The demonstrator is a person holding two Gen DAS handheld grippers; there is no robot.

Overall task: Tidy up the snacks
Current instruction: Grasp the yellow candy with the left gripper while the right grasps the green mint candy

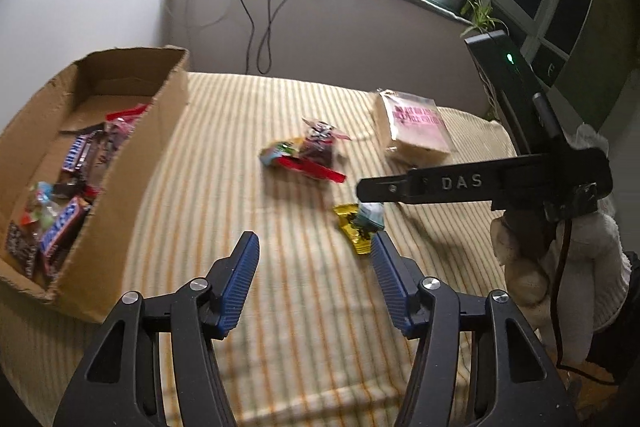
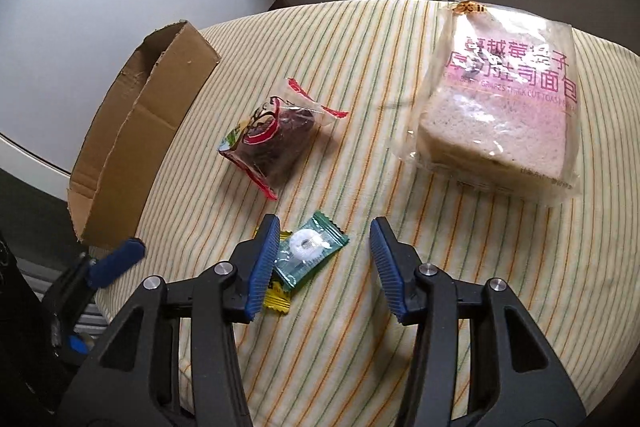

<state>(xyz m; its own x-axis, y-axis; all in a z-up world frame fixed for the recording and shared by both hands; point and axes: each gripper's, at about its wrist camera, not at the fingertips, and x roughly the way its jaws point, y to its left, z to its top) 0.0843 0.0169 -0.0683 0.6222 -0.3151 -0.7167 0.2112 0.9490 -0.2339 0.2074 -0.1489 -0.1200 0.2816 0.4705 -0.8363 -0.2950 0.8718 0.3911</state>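
A green-wrapped ring candy (image 2: 308, 251) lies on top of a yellow candy (image 2: 276, 301) on the striped cloth. My right gripper (image 2: 324, 239) stands open over them: its left pad is right beside the green wrapper and its right pad is well apart from it. In the left wrist view that gripper (image 1: 366, 193) reaches in from the right, just above the candies (image 1: 360, 227). My left gripper (image 1: 314, 247) is open with nothing between its fingers, lower over the cloth. A cardboard box (image 1: 120, 187) at the left holds several snack bars.
A dark cake in a clear red-edged pack (image 2: 276, 135) lies mid-cloth, with more small packs (image 1: 304, 155) beside it. A bagged loaf of sliced bread (image 2: 500, 99) sits at the far right. A gloved hand (image 1: 560, 267) holds the right gripper. Cables hang on the wall behind.
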